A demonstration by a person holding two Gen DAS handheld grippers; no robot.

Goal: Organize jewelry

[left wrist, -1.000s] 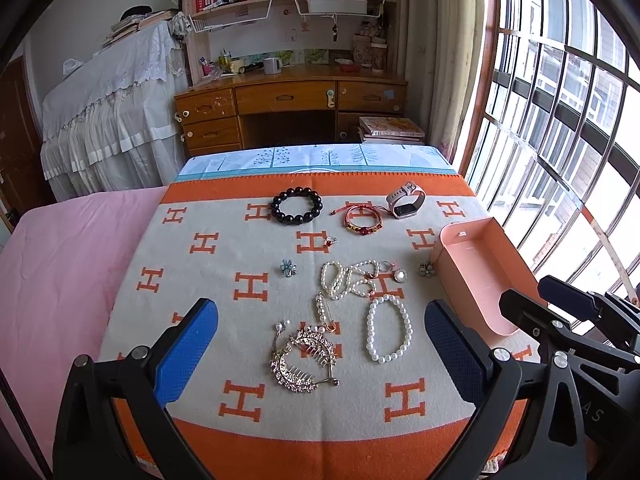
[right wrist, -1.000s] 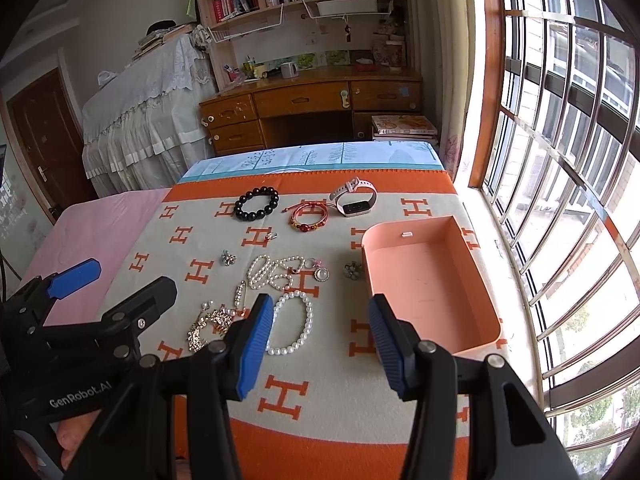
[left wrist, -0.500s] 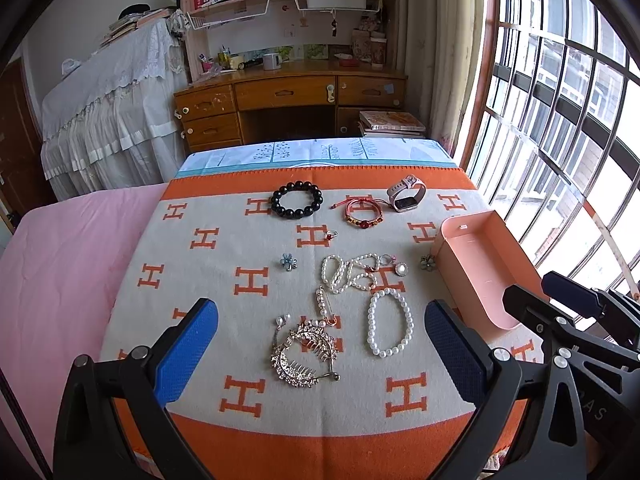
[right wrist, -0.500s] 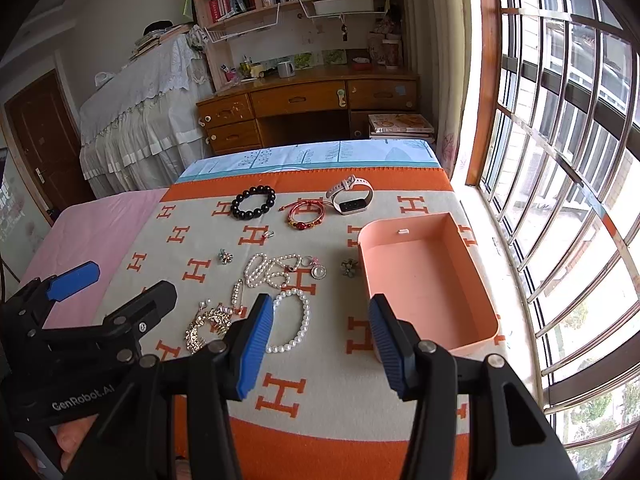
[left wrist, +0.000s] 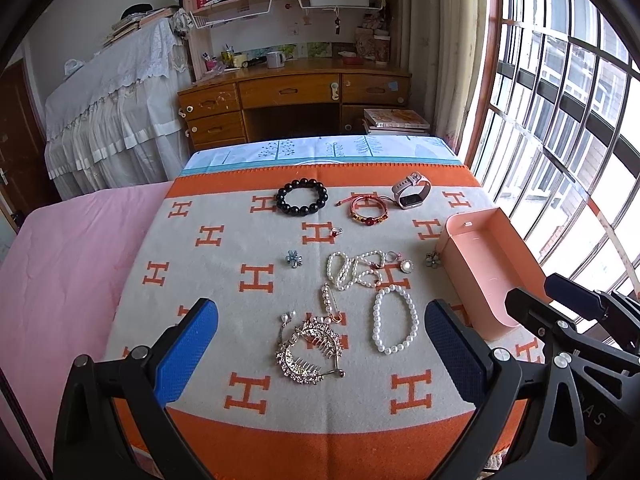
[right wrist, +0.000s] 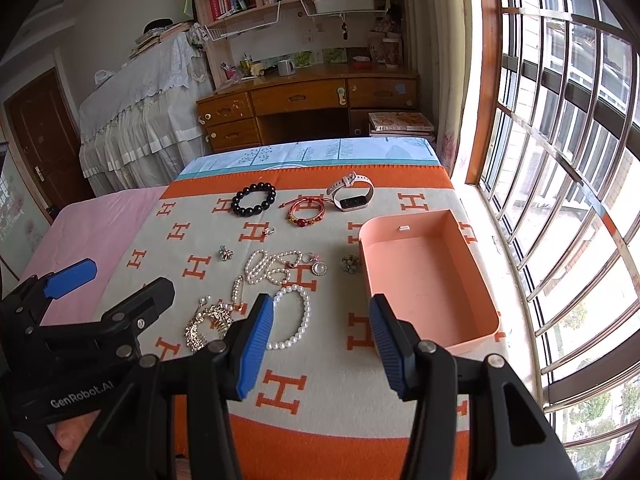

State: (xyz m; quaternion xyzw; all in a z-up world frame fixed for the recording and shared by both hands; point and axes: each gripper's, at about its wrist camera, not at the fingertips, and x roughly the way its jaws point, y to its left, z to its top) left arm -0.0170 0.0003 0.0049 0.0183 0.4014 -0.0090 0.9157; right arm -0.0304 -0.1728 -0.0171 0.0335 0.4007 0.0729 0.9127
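Jewelry lies on an orange and beige blanket [left wrist: 256,284]: a black bead bracelet [left wrist: 302,197], a red cord bracelet [left wrist: 368,210], a pink smartwatch [left wrist: 411,191], a pearl necklace [left wrist: 360,269], a white pearl bracelet [left wrist: 394,319] and a rhinestone hair comb [left wrist: 310,350]. An empty pink box [right wrist: 428,276] stands at the right. My left gripper [left wrist: 320,352] is open above the comb. My right gripper [right wrist: 322,340] is open, empty, between the pearl bracelet [right wrist: 294,318] and the box.
Small flower brooches [left wrist: 293,259] [right wrist: 351,263] and a ring [left wrist: 337,231] lie among the jewelry. A pink sheet [left wrist: 68,264] covers the bed on the left. A wooden desk [left wrist: 296,98] stands beyond, and a barred window [right wrist: 560,160] on the right.
Both views have pulled back and up slightly, so the jewelry sits a little farther away. Both grippers stay open; nothing on the blanket has moved.
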